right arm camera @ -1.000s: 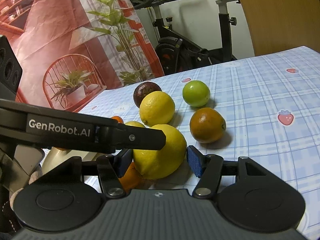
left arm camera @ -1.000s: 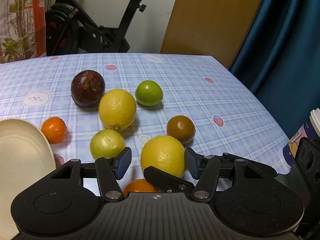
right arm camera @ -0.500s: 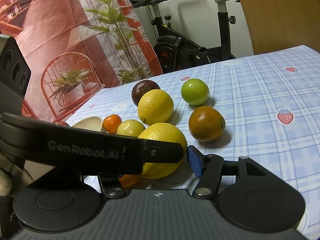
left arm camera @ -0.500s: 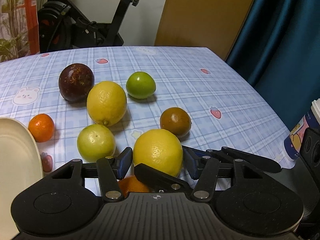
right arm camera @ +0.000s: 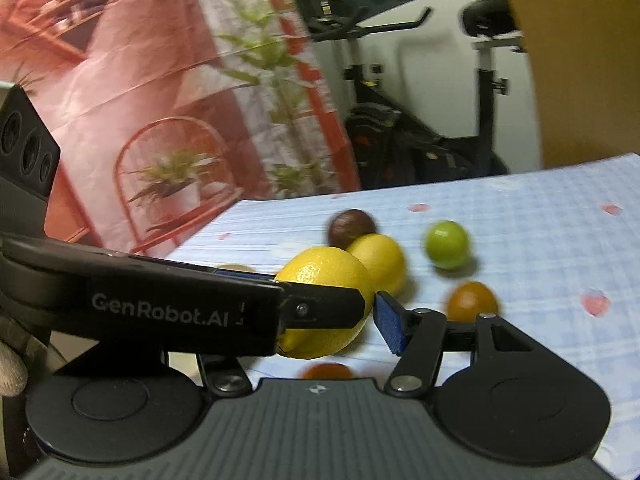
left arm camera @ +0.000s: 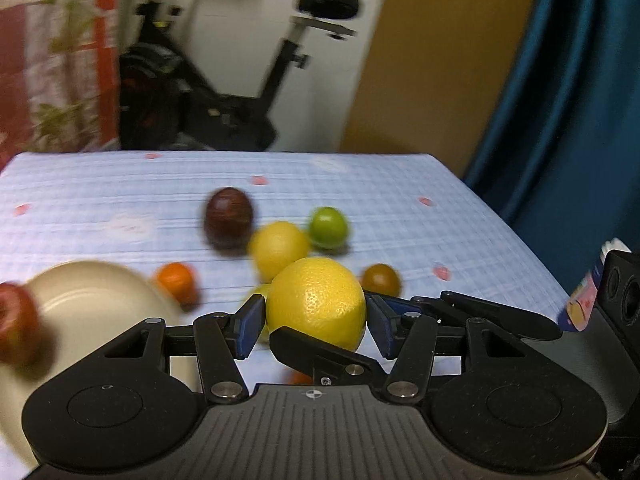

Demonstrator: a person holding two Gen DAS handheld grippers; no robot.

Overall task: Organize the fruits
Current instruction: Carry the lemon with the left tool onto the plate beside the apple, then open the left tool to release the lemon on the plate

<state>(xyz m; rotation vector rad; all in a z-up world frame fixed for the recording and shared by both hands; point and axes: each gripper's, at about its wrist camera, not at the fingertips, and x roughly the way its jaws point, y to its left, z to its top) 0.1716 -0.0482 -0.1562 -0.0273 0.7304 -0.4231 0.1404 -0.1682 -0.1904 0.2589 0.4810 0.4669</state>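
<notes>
Both wrist cameras look forward along their fingers, close above the worktop (left arm camera: pixel 400 184); each, though blurred, seems to share the big lemon (left arm camera: pixel 316 300) and exercise bike (right arm camera: pixel 420 128).

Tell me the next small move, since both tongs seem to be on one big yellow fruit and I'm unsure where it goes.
Probably carry the big yellow fruit sideways toward the cream bowl at the left. Both the left tongs and the right tongs are closed on it, it looks lifted off the tablecloth, and the bowl has bare room beside a red fruit.
</notes>
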